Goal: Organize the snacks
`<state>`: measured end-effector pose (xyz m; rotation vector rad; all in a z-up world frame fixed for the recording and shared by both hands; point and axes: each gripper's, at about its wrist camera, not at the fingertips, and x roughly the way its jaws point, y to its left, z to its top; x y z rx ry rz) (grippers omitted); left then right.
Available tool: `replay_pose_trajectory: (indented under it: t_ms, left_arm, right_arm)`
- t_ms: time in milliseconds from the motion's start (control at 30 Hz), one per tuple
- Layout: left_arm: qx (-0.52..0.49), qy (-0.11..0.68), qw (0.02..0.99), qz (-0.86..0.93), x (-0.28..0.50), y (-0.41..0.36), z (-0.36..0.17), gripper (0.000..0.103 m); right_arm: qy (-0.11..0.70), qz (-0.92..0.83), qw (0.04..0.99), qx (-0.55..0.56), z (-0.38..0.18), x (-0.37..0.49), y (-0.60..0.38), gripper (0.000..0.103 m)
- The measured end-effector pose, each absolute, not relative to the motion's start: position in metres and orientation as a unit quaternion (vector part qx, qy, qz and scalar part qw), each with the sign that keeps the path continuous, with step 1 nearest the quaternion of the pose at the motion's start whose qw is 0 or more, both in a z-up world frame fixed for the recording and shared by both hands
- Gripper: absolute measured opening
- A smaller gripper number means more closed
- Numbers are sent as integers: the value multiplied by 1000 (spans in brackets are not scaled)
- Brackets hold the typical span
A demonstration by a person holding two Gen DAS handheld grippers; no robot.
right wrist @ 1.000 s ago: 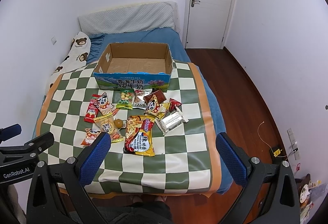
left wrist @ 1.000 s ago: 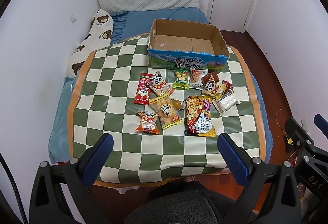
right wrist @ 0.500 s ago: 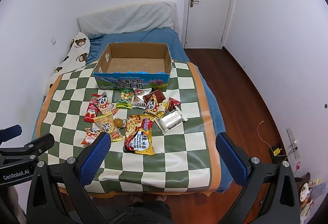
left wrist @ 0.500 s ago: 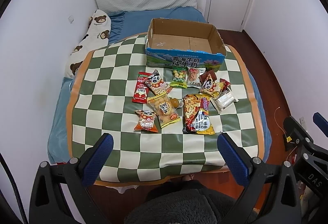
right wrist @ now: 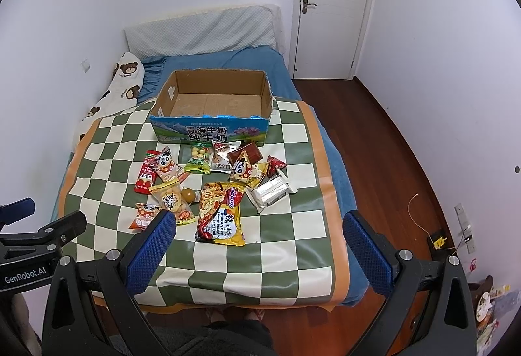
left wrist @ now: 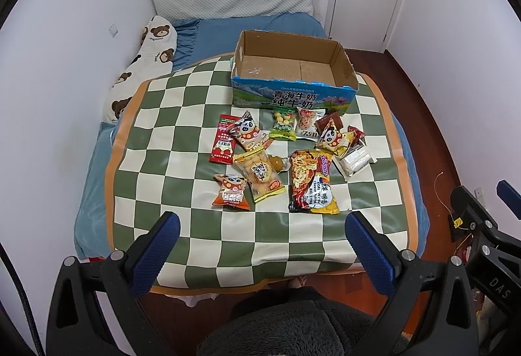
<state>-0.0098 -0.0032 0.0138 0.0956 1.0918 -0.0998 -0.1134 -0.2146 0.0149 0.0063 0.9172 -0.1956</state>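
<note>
- Nothing packed yet: blue-printed cardboard box (left wrist: 293, 69) sits empty.
- Left gripper (left wrist: 260, 245) and right gripper (right wrist: 257, 238) both wide, holding nothing.
- Next I'd grab the big red-and-yellow noodle packet (right wrist: 221, 212).

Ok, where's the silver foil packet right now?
In both views, the silver foil packet lies at the right edge of the snack pile, beside the big noodle bag on the checkered mat.
</note>
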Motion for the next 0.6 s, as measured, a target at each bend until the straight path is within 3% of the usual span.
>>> replay_pose_trajectory:
  t_ms: [600]
  left_arm:
    - [43,516,854,-46,-10,-4,19,103]
  right_arm:
    - [441,-93,893,6,16,-114,-215,103]
